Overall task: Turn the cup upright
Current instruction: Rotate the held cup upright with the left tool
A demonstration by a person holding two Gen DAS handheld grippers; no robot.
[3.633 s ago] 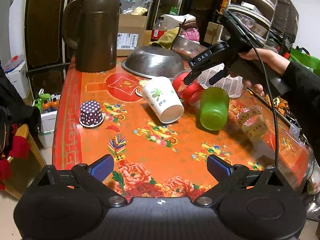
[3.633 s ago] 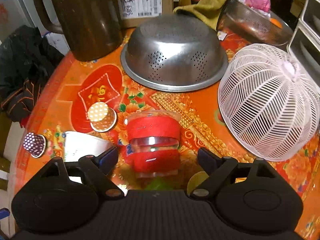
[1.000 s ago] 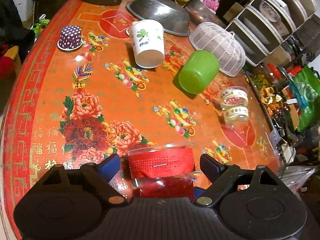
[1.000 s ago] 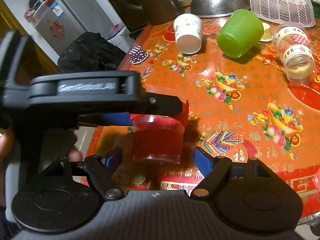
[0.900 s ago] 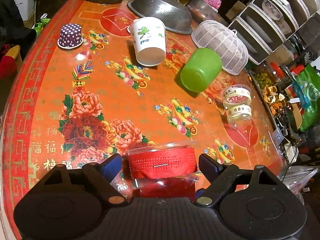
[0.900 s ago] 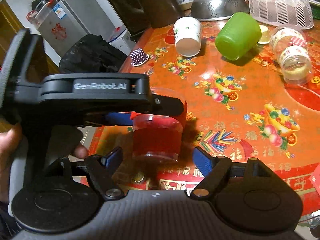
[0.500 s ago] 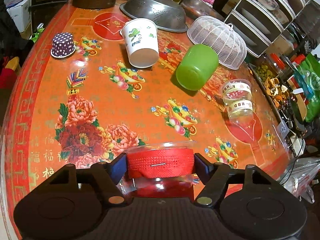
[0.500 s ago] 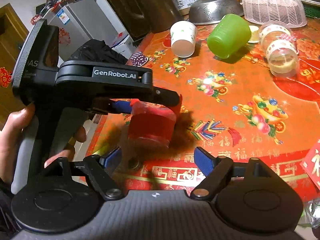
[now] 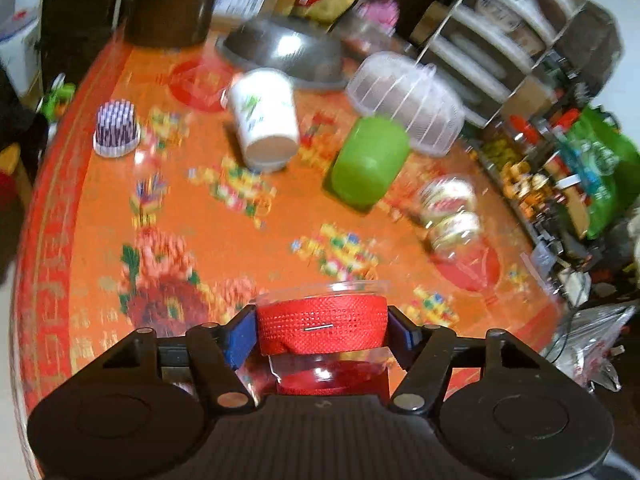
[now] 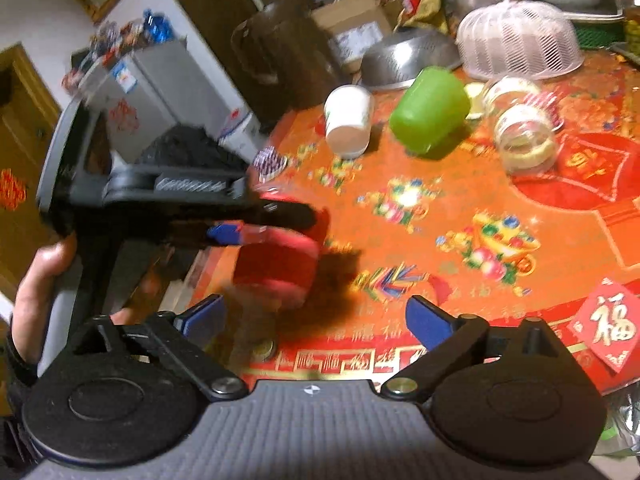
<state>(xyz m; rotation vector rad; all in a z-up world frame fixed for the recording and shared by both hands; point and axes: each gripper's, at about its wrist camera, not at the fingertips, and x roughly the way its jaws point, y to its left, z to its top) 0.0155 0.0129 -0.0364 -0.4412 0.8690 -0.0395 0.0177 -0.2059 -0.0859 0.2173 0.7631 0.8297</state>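
Note:
My left gripper (image 9: 322, 338) is shut on a clear plastic cup wrapped in red bands (image 9: 322, 330), its rim pointing away from me, held above the near edge of the orange table (image 9: 100, 208). In the right wrist view the same cup (image 10: 280, 256) hangs tilted and blurred in the left gripper (image 10: 256, 220), off the table. My right gripper (image 10: 316, 318) is open and empty, just below and in front of the cup.
On the table lie a white paper cup (image 9: 264, 124), a green cup (image 9: 368, 164) and a clear jar (image 9: 452, 216) on their sides. A purple dotted cup (image 9: 116, 128), a steel colander (image 9: 280, 52) and a white mesh cover (image 9: 404, 100) stand behind.
My left gripper has closed fully on the red-banded cup and lifted and tilted it. The right gripper has drawn back slightly and stays open.

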